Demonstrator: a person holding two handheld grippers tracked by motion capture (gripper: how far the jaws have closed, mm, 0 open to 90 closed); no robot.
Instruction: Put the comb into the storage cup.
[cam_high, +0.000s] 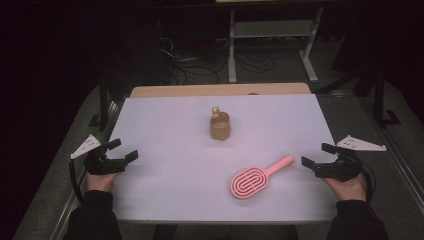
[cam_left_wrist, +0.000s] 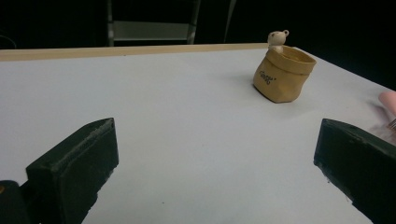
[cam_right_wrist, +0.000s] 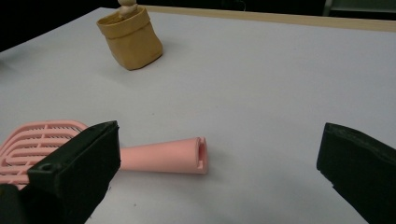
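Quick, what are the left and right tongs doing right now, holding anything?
Left tongs: open, holding nothing.
Right tongs: open, holding nothing; the pink brush lies free on the table.

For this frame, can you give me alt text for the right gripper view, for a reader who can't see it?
A pink hairbrush lies on a white table, its handle end pointing between the two wide-open black jaws of the right gripper. Farther back at the left stands a small tan sack-shaped pot with a figurine at its rim.

The table (cam_high: 165, 130) is white with a light wood far edge. The little pot (cam_high: 220, 126) is tan with dark letters. The hairbrush (cam_high: 256, 178) is pink.
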